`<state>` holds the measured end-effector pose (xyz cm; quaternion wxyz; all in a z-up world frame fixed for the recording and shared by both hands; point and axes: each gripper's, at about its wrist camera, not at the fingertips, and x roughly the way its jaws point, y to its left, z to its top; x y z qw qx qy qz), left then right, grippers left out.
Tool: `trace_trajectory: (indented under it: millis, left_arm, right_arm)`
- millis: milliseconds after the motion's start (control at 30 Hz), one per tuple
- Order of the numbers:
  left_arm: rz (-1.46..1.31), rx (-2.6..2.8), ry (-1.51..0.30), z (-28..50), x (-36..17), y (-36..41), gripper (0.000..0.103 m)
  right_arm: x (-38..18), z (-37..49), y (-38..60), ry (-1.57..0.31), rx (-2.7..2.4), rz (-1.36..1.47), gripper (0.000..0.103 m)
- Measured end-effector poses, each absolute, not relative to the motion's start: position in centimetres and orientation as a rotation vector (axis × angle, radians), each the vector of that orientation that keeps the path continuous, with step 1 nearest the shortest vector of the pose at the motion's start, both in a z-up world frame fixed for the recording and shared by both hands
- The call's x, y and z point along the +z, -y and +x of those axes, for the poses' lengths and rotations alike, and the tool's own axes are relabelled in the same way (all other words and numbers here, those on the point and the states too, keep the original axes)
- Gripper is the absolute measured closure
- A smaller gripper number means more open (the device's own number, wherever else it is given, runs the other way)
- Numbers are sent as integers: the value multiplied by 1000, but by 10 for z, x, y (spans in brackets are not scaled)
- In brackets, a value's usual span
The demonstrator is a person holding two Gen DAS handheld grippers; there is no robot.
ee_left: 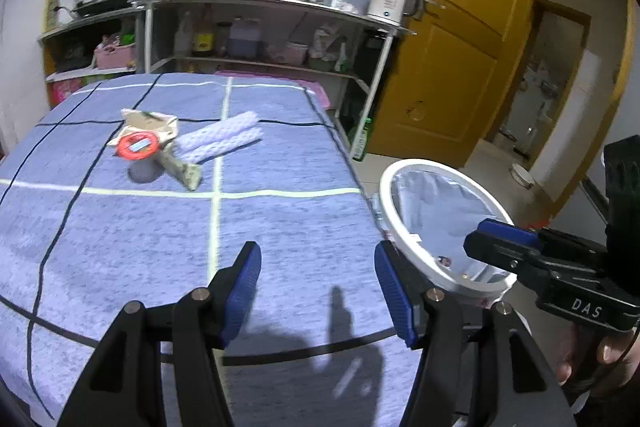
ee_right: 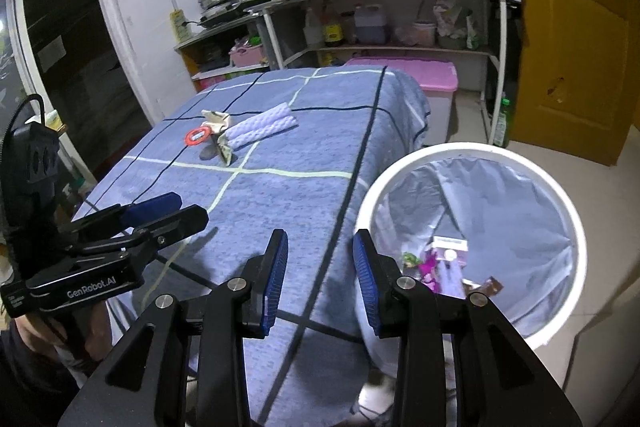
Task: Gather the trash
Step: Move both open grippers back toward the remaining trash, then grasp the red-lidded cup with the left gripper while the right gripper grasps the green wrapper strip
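Trash is split between two places: some already lies at the bottom of the lined white bin (ee_right: 472, 187), which stands on the floor against the near corner of the table (ee_right: 320, 131), and some still sits on the blue checked cloth (ee_left: 160, 247) covering that table.

Nearest the bin, the right gripper (ee_right: 320, 267) hangs over the table edge beside the bin's rim, its blue pads apart with nothing between them. The left gripper (ee_left: 318, 287) is further in over the cloth from the bin, its jaws spread wide and also empty; it points toward what remains.

Inside the bin I can make out a purple and white wrapper (ee_right: 448, 259), a scrap of green and something brown; the rest is too small to tell.

Well away from the bin, past the middle of the table, is a small pile: a red round lid (ee_left: 138, 145) on a cup lying on its side, a crumpled beige wrapper (ee_left: 160, 125) under and behind it, and a white foam net sleeve (ee_left: 224, 139) touching the wrapper on the side toward the bin.

Judging by this, the job looks partly done: some pieces are binned, neither gripper carries anything, and the pile has yet to be picked up and dropped in.

Beyond the table, shelves (ee_left: 256, 27) of kitchen things and a yellow door (ee_left: 460, 47) fill the background.
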<state>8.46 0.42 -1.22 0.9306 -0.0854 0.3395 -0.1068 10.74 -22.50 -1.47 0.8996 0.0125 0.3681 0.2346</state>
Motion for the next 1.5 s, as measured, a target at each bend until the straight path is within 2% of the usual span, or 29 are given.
trace_trajectory:
  millis: [233, 933, 1500]
  left_arm:
    - [-204, -143, -695, 88, -16, -33, 42]
    - [-265, 39, -678, 125, -19, -117, 42]
    - [-262, 47, -682, 167, -22, -148, 42]
  right_arm:
    - [-21, 117, 205, -790, 527, 17, 62]
    - [-22, 164, 126, -825, 676, -67, 62]
    - [-48, 226, 48, -893, 777, -147, 62]
